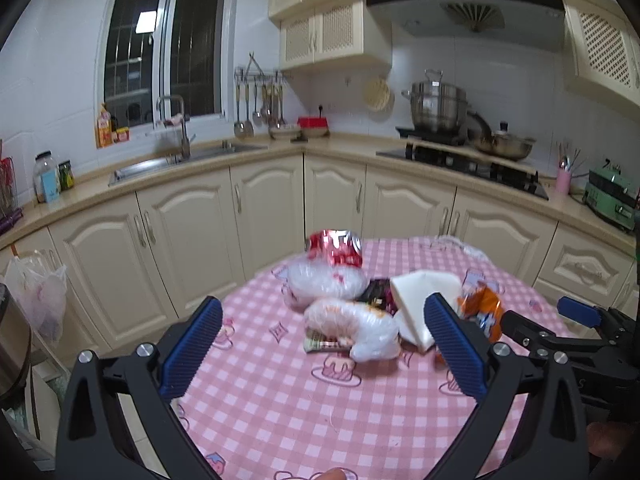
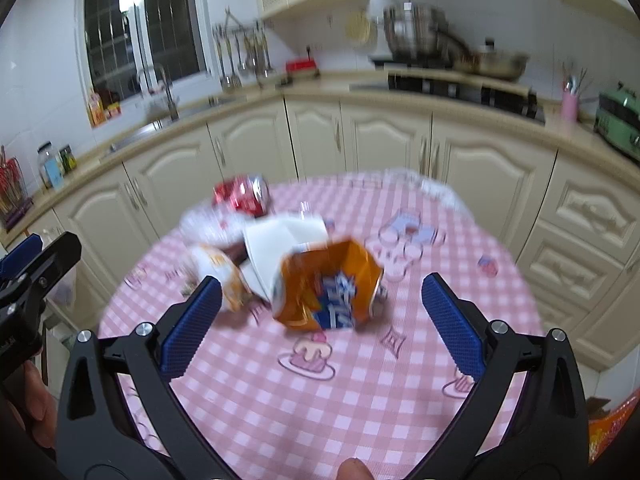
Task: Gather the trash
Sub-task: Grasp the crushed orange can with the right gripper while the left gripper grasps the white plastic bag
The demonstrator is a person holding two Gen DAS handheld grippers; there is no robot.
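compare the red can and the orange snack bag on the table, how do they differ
The red can is crushed metal with a silver top and lies at the far side of the pile; the orange snack bag is soft foil with a blue label, torn open and nearest the right gripper. The can looks smaller. Both are empty-looking trash on the pink checked tablecloth.

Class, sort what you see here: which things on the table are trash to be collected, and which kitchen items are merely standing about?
Trash to collect: orange snack bag; crushed red can; white napkin; crumpled plastic bags; dark wrapper.

Just standing about: steel pot; pink utensil cup; glass jar; green appliance.
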